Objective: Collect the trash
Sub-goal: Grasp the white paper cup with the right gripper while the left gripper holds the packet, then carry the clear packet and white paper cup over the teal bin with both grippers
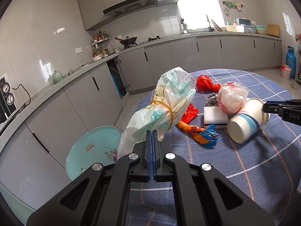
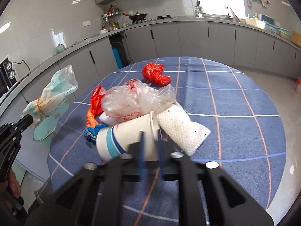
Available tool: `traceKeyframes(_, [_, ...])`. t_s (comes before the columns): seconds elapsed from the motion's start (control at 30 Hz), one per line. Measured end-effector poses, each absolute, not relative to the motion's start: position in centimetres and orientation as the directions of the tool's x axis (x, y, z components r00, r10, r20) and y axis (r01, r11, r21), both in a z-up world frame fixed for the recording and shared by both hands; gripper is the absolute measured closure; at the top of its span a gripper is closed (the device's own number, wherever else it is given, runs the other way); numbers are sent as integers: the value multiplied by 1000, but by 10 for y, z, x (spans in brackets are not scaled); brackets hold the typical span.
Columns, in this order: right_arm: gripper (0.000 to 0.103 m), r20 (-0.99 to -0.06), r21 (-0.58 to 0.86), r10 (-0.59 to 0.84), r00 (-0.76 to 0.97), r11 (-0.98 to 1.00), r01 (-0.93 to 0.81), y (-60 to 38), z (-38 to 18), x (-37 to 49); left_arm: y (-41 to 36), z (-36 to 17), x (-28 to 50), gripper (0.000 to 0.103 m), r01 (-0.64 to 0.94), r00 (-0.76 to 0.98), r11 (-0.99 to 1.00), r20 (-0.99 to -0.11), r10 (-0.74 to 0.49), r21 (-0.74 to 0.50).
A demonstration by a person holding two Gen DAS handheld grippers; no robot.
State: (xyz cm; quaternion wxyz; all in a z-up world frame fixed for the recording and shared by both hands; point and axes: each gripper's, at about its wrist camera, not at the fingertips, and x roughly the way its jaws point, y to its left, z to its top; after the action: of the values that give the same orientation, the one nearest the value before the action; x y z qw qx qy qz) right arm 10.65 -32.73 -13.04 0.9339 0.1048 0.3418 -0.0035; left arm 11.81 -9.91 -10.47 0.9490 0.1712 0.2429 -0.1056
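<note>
The left tongs (image 1: 152, 131) clamp the rubber-banded bag (image 1: 165, 101), its long axis rising toward one o'clock. The bin (image 1: 90, 150) sits below at eight o'clock. The right tongs (image 2: 150, 135), blurred, appear closed on the cup (image 2: 129, 137).

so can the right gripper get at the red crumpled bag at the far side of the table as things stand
Probably not yet: the right gripper is shut on the paper cup, and the clear bag lies between it and the red bag. Nothing covers the red bag itself.
</note>
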Motion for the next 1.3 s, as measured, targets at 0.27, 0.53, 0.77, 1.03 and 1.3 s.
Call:
traceKeyframes(0.27, [101, -596, 157, 41, 802, 985, 67, -308, -114, 85, -88, -93, 114, 102, 225, 884, 931, -461, -71, 288])
traceKeyframes(0.53, [102, -547, 143, 27, 837, 988, 62, -292, -93, 65, -80, -83, 110, 102, 185, 898, 939, -439, -40, 292])
traceKeyframes(0.77, [102, -562, 117, 25, 827, 992, 50, -284, -90, 69, -75, -88, 113, 102, 189, 891, 938, -453, -40, 289])
traceKeyframes(1.03, [101, -592, 102, 11, 806, 993, 61, -286, -92, 63, -72, -94, 117, 102, 205, 878, 942, -475, -56, 267])
traceKeyframes(1.3, [66, -606, 103, -17, 795, 990, 99, -290, -97, 60, -70, -90, 116, 102, 202, 881, 943, -469, -58, 264])
